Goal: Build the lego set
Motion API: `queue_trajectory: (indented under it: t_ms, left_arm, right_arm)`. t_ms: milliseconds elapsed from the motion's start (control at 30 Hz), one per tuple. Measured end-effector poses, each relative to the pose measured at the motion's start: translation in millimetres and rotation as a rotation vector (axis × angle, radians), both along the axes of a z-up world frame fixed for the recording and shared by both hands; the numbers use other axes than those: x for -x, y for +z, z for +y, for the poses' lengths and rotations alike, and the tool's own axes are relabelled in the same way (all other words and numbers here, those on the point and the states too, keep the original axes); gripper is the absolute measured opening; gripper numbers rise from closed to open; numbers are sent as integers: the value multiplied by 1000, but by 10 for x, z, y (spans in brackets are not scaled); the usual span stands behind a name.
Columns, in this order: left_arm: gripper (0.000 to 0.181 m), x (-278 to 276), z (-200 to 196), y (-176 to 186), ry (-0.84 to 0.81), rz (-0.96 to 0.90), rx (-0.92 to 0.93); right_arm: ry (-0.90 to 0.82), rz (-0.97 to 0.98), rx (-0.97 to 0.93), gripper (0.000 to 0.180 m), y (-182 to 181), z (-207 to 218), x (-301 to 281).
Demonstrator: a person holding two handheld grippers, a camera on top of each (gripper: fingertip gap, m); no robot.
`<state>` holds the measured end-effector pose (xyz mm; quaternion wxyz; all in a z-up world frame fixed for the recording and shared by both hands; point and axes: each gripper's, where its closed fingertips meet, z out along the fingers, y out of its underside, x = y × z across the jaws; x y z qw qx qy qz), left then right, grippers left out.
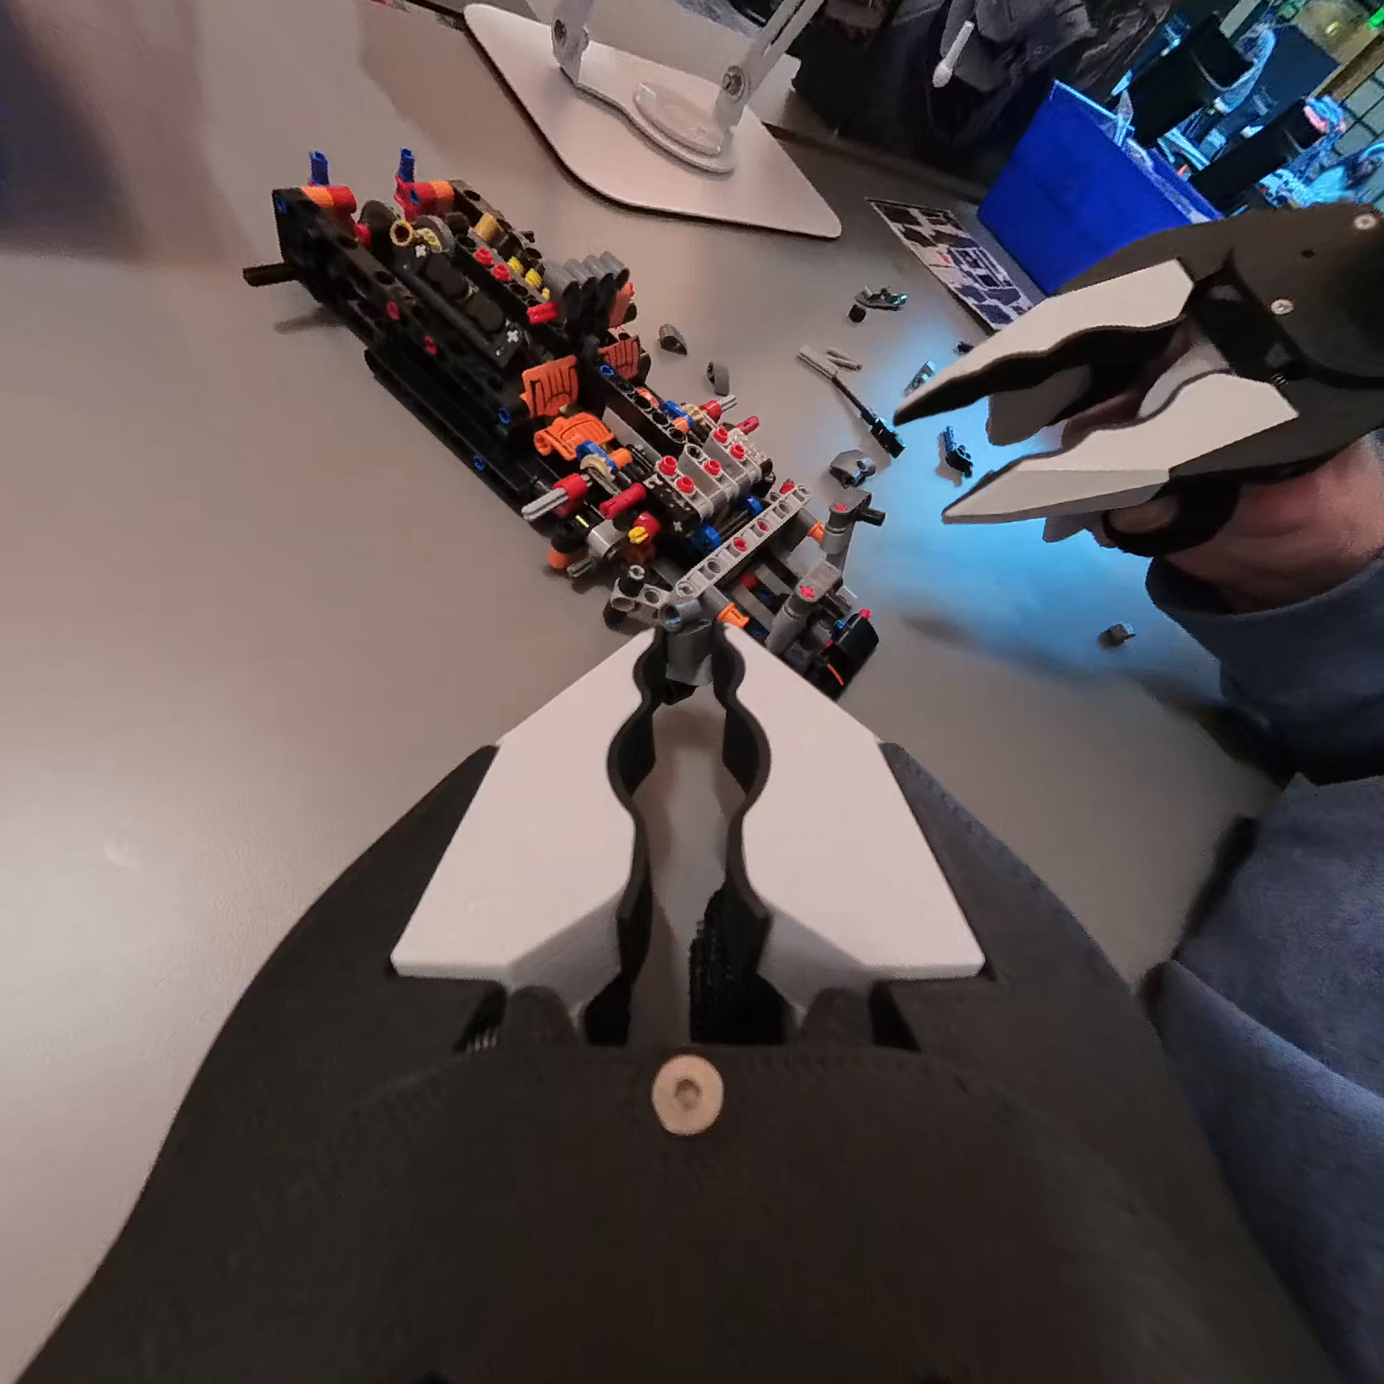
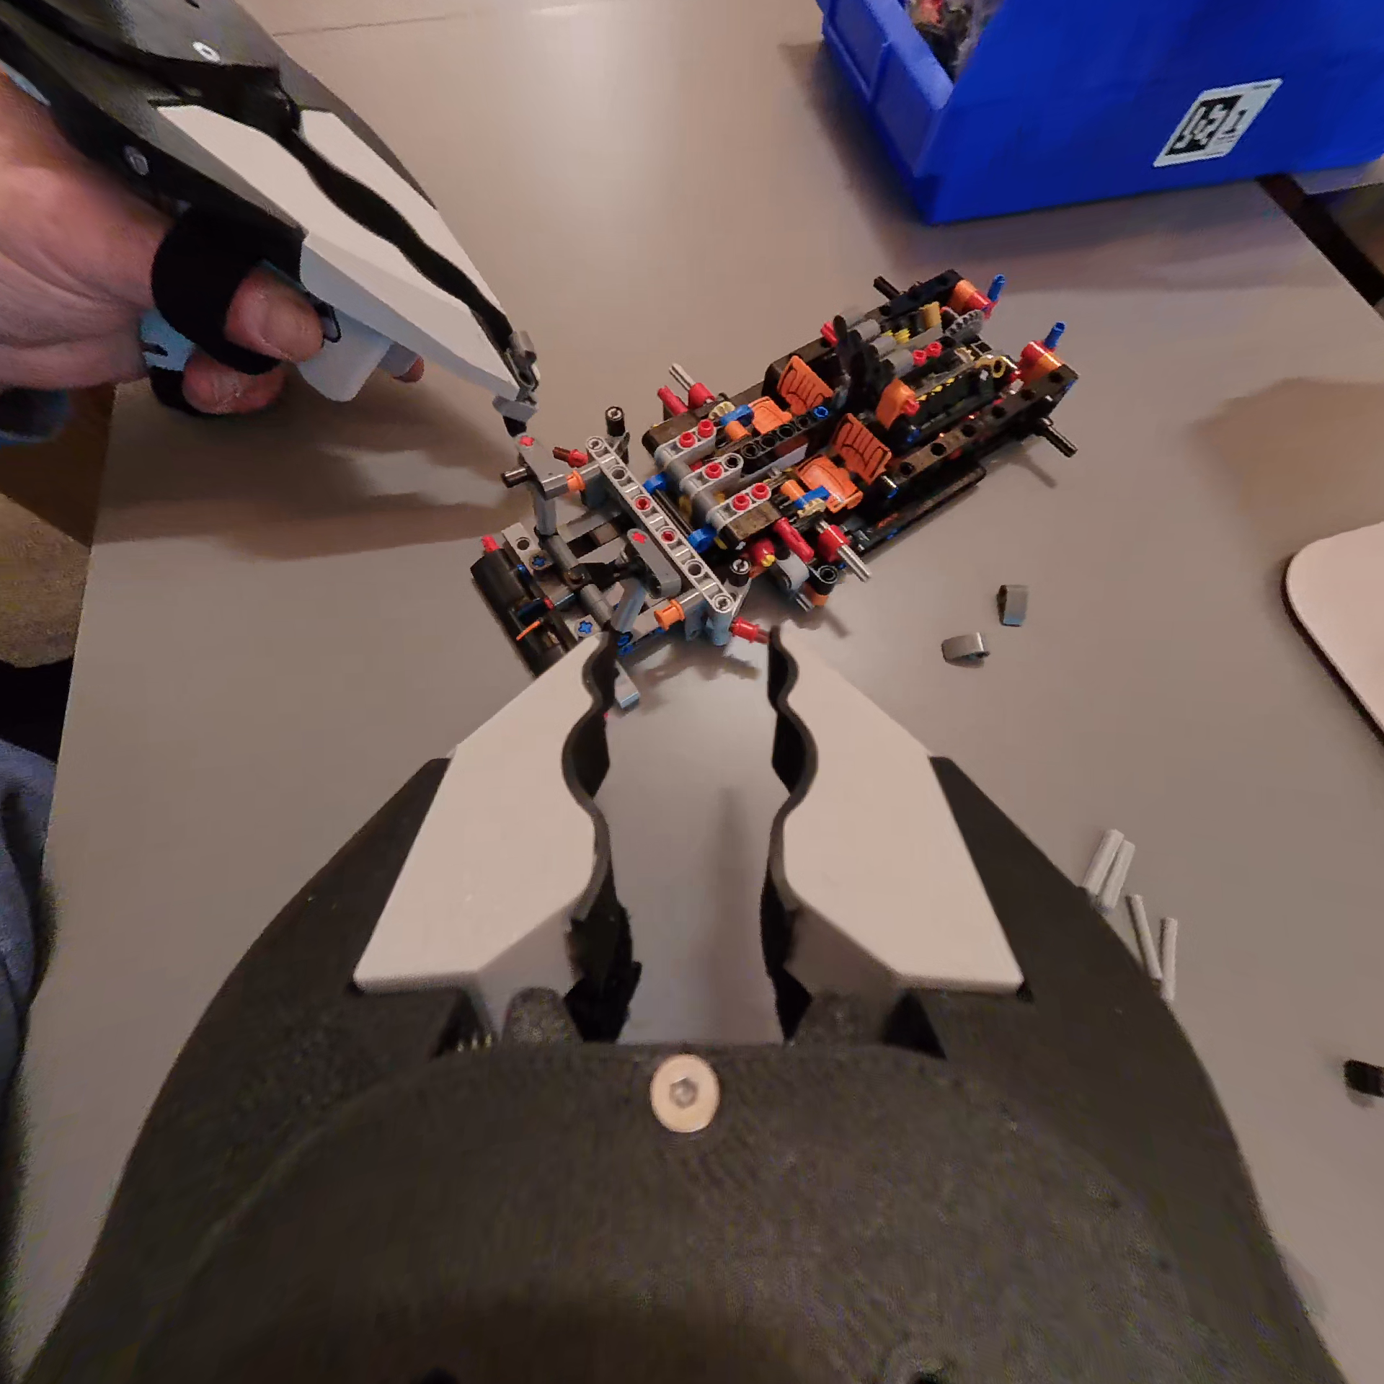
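Note:
The long black Lego chassis with orange, red and grey parts lies on the grey table. It also shows in the right wrist view. My left gripper is shut on a small grey connector piece at the chassis's near front corner. In the right wrist view that gripper holds the piece just above an upright grey pin. My right gripper is open and empty, with its tips at the chassis's front end. It shows open at the right of the left wrist view.
A blue parts bin stands at the back. A white monitor stand base is beyond the chassis. Loose grey pieces and grey rods lie to the right. A sticker sheet lies near the bin. There is about 12 cm between the tips of the two grippers.

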<state>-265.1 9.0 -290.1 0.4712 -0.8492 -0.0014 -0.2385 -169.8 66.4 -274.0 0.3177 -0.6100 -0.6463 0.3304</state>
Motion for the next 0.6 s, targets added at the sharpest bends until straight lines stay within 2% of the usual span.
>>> queue_trajectory:
  t_ms: [133, 367, 600]
  left_arm:
    - [9, -80, 27, -1, -15, -49, 9]
    - [9, -206, 80, -68, 9, -108, 66]
    - [9, -365, 127, -104, -16, -130, 96]
  right_arm:
    - [-37, -1, -13, 68, 31, -20, 7]
    - [-87, -62, 62, 76, -152, -96, 8]
    - [-88, -78, 80, 75, -209, -63, -41]
